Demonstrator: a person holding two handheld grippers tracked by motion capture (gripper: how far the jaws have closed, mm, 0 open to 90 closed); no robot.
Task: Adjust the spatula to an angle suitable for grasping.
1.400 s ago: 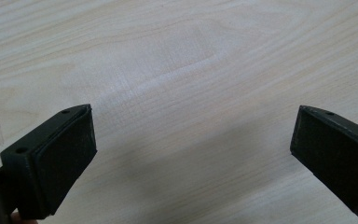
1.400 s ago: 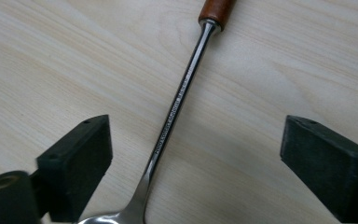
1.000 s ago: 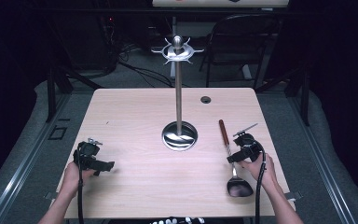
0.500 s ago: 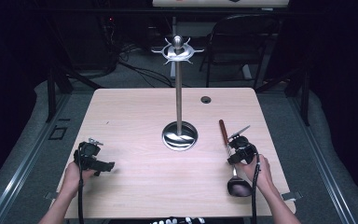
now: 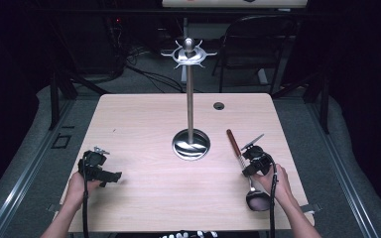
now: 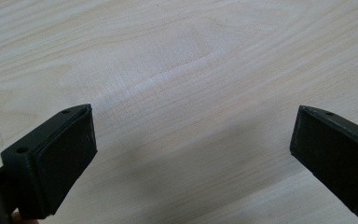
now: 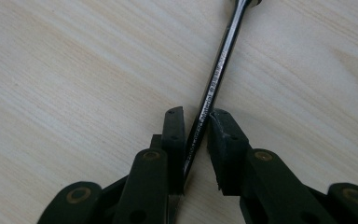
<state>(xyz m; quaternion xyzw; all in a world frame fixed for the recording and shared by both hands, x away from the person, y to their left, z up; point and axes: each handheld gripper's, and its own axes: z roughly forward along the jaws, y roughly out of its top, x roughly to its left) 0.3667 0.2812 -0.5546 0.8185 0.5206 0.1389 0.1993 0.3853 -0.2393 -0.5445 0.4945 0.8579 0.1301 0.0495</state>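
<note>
Your right gripper (image 7: 196,135) has its 2 jaws clamped on the dark-bowled, wooden-handled steel ladle's (image 5: 241,158) shaft, lower right; lift level next. Left gripper (image 6: 191,154) gapes wide, empty.

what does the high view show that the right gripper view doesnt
High view alone: the whole ladle with its reddish handle and dark bowl, the metal stand on its round base, the left tool, both hands, and a chair past the table.

Right gripper view alone: the right tool up close, its jaws closed on the ladle's shiny shaft, with fine print along the shaft.

Both: the pale wood table, the ladle lying on it, and the right tool at its shaft.
</note>
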